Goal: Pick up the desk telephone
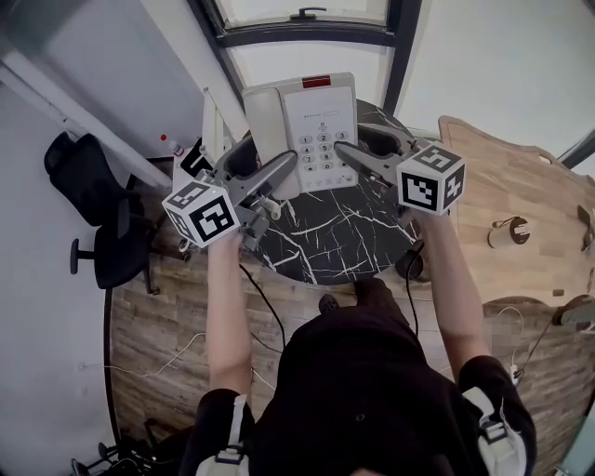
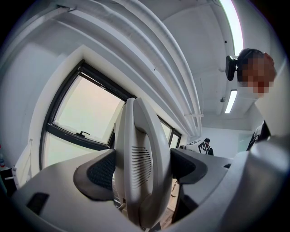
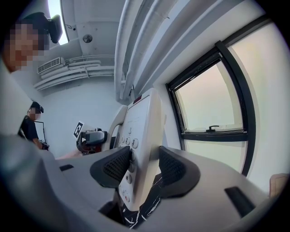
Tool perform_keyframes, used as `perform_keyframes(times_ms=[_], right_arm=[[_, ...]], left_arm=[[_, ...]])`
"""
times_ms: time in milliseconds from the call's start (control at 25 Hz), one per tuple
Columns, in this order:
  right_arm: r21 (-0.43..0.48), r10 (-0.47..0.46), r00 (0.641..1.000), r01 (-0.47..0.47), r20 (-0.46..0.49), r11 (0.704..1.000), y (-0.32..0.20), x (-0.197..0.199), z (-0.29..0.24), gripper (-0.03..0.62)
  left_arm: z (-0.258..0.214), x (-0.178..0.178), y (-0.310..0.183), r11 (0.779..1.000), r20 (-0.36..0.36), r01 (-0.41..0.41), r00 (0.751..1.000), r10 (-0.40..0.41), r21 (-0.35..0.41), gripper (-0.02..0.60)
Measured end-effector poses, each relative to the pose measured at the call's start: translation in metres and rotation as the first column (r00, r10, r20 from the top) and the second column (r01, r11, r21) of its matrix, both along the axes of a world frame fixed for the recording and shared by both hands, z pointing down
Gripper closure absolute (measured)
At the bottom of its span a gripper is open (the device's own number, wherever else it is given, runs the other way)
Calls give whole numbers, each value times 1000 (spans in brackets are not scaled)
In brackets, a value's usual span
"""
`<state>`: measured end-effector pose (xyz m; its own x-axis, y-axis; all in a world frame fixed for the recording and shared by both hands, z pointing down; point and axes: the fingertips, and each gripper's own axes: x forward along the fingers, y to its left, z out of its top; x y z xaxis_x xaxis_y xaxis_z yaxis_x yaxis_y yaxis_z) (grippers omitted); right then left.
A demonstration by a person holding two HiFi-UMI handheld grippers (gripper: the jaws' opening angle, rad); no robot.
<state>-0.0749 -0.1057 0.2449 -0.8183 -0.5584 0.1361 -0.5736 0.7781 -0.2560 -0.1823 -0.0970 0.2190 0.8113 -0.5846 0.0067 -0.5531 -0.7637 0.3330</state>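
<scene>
Nearest us, both forearms reach out over the wood floor (image 1: 167, 311), and a black cable (image 1: 263, 307) runs under the left one. The marker cubes face us.

Left tool (image 1: 268, 169) is clenched on the desk telephone (image 1: 311, 125) at its left side. In the left gripper view the white handset (image 2: 142, 158) stands edge-on between the pads, and both pads press it.

Right tool (image 1: 358, 149) is clenched on the phone's right edge. In the right gripper view one pad sits on the keypad (image 3: 128, 143) face and the other on the back of the body.

The phone hangs between the two tools, keypad up in the head view, over the far part of the round black marble desk (image 1: 325, 242). Its far end overlaps the window (image 1: 307, 28) frame. We see marble below the phone's near corner in the right gripper view. We read it as raised off the desk, but the gap itself is not in view.

A black office chair (image 1: 102, 218) stands left of the desk. The window fills the far side behind the phone.
</scene>
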Motion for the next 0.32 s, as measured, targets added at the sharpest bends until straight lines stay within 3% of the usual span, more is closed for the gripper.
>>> perform_keyframes(times_ms=[320], right_arm=[[-4,2,1000,-2,-3,1000,-2,6,4,375]], left_arm=[[4,6,-2,1000,9,-3,1000,3,-9,190]])
